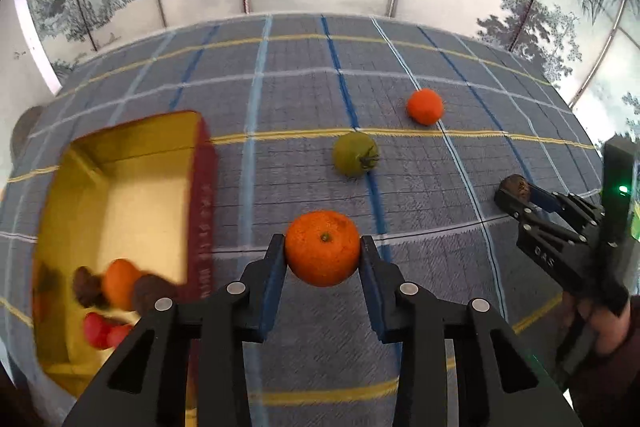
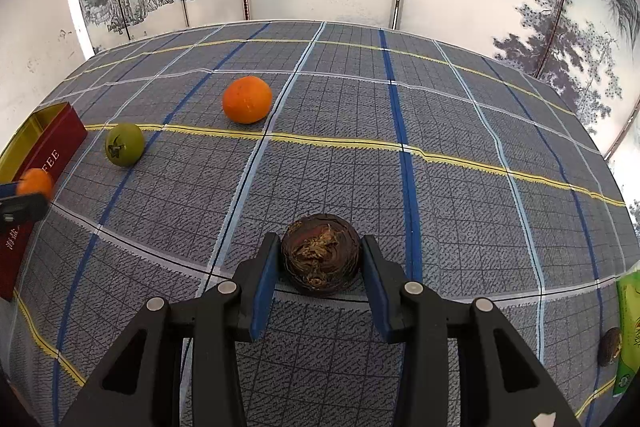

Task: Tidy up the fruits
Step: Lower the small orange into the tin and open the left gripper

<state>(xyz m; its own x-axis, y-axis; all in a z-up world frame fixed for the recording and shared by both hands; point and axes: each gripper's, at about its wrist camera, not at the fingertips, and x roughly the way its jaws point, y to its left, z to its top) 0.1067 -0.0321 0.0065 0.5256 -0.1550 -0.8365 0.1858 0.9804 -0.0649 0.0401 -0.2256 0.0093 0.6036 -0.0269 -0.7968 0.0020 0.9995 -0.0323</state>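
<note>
Several fruits are already laid in the box (image 1: 120, 183) | one orange (image 1: 322, 247) is squeezed by the left claw (image 1: 322, 259); a brown fruit (image 2: 320, 254) is pinched by the right claw (image 2: 320, 263) | two are left on the cloth (image 2: 460, 115): green fruit (image 2: 124, 144); second orange (image 2: 247, 99)

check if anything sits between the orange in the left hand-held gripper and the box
Nothing visible does. The orange is clamped in the left hand-held gripper, and only bare tablecloth lies between it and the box, whose top is open.

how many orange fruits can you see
3: one round orange citrus held in the left jaws, one on the plaid cloth, one in the red-and-yellow box; more may be hidden there.
</note>
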